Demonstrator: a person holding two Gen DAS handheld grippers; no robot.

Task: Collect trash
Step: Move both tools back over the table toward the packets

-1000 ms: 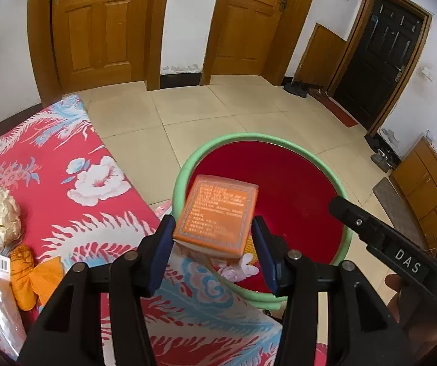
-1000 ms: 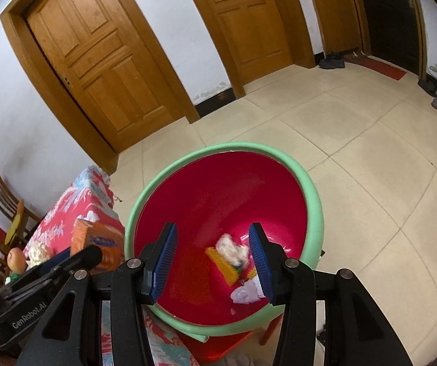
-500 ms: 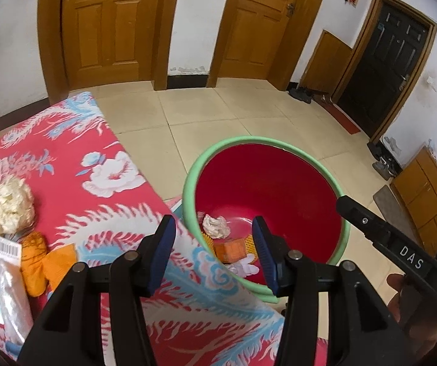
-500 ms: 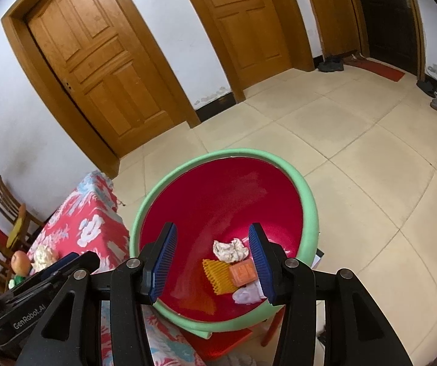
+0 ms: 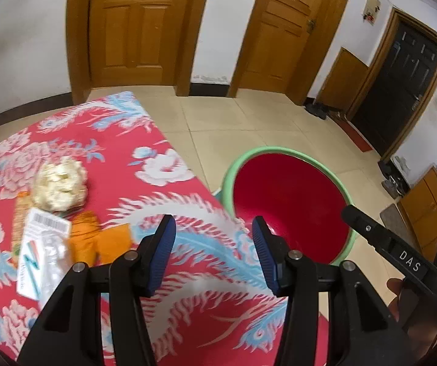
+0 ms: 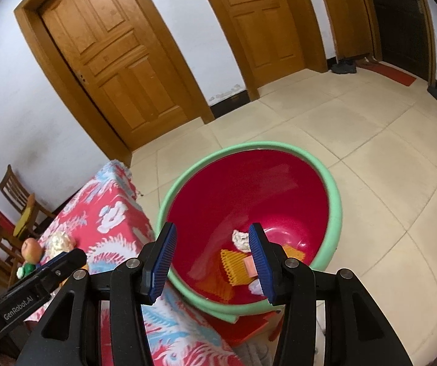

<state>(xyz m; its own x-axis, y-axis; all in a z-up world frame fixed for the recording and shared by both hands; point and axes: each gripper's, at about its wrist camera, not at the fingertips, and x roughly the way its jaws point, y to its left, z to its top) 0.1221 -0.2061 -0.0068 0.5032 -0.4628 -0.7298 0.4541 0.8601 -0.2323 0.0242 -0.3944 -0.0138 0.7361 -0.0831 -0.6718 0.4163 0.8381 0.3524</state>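
Trash is split between two places: part lies in the red basin [image 6: 249, 195] with the green rim, which stands on the floor just beside the right edge of the table [image 5: 163, 201]; part remains on the floral cloth near the table's left edge.

Done: a crumpled white tissue [image 6: 240, 240], a yellow ridged piece [image 6: 233, 263] and a small orange box [image 6: 250, 267] rest in the basin bottom.

Left, by judgement: a crumpled cream wad [image 5: 59, 184], an orange wrapper [image 5: 88, 239] and a clear packet with a barcode label [image 5: 40, 251], grouped close together.

Left gripper [image 5: 212, 253]: jaws apart, nothing between them, above the cloth. Right gripper [image 6: 211, 262]: jaws apart, empty, above the basin's near rim.

Limits: the left view is motion-blurred, so the packet print is unreadable. A round fruit-like object [image 6: 31, 250] and a green item beside it at the far left edge cannot be classed as trash or not.
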